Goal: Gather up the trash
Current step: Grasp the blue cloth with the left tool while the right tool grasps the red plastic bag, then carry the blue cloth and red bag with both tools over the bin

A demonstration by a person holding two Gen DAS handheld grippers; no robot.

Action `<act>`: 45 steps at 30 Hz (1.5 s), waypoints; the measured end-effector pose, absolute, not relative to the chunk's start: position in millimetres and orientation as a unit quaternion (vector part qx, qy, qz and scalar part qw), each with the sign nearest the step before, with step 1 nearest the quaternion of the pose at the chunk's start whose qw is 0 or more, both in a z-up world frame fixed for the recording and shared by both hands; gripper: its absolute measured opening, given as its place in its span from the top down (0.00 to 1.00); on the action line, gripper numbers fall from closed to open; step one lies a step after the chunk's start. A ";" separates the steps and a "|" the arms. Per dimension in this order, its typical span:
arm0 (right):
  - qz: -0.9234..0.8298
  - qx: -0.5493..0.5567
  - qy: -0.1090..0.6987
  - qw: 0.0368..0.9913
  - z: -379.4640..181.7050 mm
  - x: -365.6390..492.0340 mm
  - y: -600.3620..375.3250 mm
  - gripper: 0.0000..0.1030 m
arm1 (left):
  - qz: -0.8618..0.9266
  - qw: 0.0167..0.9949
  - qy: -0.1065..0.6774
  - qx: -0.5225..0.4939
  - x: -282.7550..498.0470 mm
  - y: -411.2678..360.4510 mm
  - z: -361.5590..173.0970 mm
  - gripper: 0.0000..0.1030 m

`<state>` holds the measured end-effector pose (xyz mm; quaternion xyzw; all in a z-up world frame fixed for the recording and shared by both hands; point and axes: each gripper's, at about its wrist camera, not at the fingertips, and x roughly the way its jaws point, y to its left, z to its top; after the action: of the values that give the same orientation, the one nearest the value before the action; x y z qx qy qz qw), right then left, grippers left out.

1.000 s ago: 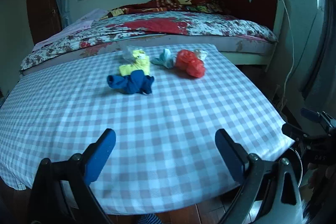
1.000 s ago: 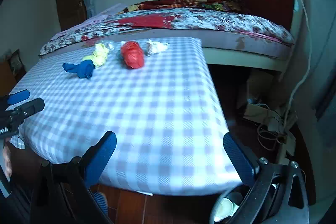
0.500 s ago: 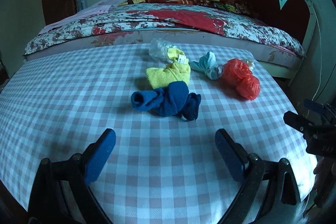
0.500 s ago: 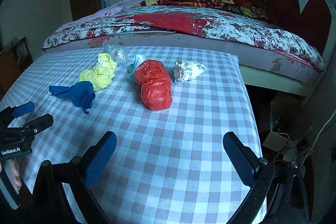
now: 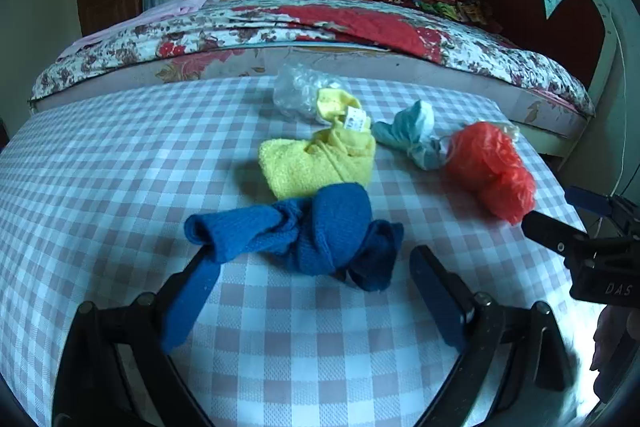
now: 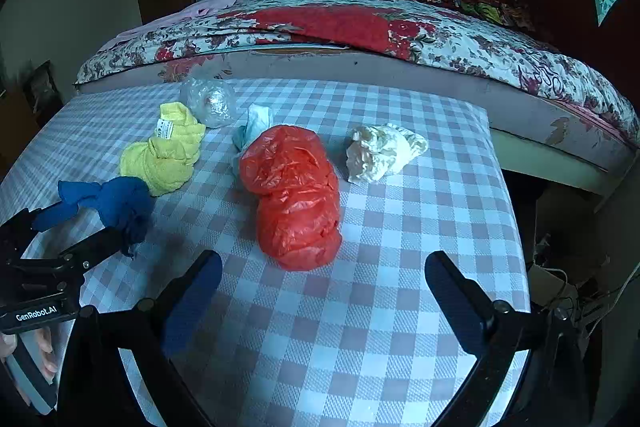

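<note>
On the checked tablecloth [image 5: 100,163] lie a knotted blue cloth [image 5: 316,231], a yellow cloth [image 5: 320,159], a clear plastic wad [image 5: 298,95], a pale blue wad [image 5: 412,133] and a red plastic bag [image 5: 488,167]. My left gripper [image 5: 312,275] is open, its jaws either side of the blue cloth's near edge. In the right wrist view the red bag [image 6: 296,195] lies just beyond my open right gripper [image 6: 324,275]. A crumpled white wad [image 6: 382,151] lies right of it. The blue cloth [image 6: 112,203] and yellow cloth [image 6: 166,155] lie to the left.
A bed with a floral quilt [image 6: 400,39] runs behind the table. The table's right edge [image 6: 508,195] drops to a floor with cables [image 6: 560,291]. The right gripper's body shows at the left wrist view's right edge [image 5: 588,251].
Both grippers have moved forward over the table. The blue cloth now lies between my left jaws and the red bag sits just ahead of my right jaws.
</note>
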<state>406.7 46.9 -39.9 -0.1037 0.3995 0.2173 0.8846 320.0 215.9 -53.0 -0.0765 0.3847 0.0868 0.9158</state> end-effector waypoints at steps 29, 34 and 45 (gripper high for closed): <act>0.258 -0.068 0.416 0.869 -37.6 389.1 46.0 0.66 | 0.030 0.910 0.401 -0.099 298.0 215.2 -50.1 0.63; 0.248 -0.056 0.405 0.878 -17.4 356.2 11.7 0.66 | 0.021 0.918 0.389 -0.073 270.3 199.1 -34.9 0.63; 0.228 -0.035 0.371 0.900 26.9 270.9 -50.3 0.66 | -0.015 0.929 0.366 -0.046 208.3 144.3 0.5 0.63</act>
<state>270.9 -50.3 26.9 -0.0346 0.3707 0.2278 0.8997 208.3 144.3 0.5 -0.0460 0.3664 -0.0145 0.9292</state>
